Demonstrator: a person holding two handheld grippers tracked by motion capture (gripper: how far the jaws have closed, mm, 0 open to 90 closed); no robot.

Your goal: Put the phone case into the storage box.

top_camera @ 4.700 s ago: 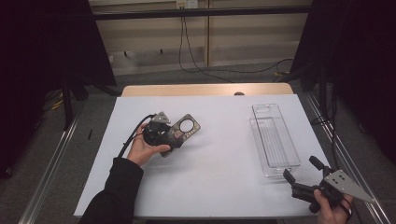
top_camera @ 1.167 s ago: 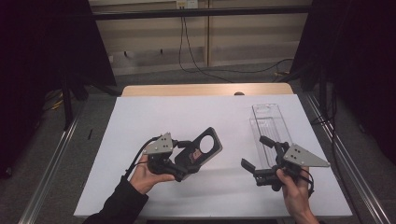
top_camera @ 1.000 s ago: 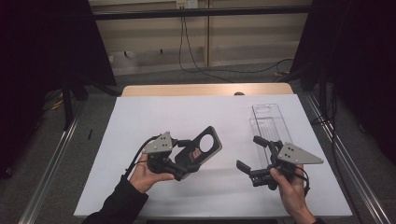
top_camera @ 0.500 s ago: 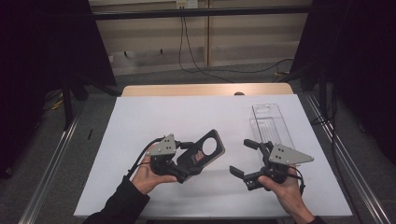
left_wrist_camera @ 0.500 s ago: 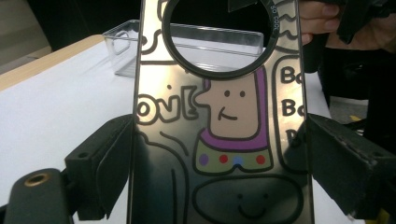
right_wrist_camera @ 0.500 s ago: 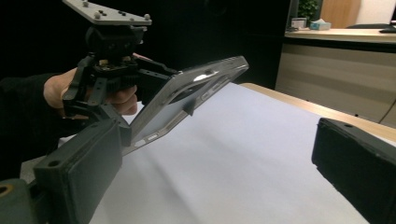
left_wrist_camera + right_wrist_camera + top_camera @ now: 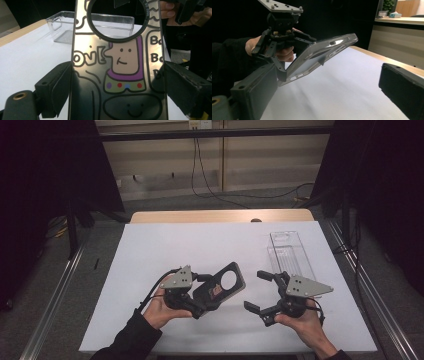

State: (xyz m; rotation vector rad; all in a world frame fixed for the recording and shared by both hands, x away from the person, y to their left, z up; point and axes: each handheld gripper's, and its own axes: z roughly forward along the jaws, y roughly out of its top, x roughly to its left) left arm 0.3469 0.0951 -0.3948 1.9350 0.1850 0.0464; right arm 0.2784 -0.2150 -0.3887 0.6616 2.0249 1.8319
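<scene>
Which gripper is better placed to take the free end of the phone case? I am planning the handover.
Right. The right gripper is open and empty, pointing at the phone case; the left gripper already grips its sides.

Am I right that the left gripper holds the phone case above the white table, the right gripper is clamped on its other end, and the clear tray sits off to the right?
Not quite. The right gripper is open and apart from the phone case, as the high view shows. The left gripper does hold it above the white table, and the clear tray sits right.

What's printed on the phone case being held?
Black-outlined cartoon figures with purple collar and coloured dots on the phone case; left gripper view.
</scene>
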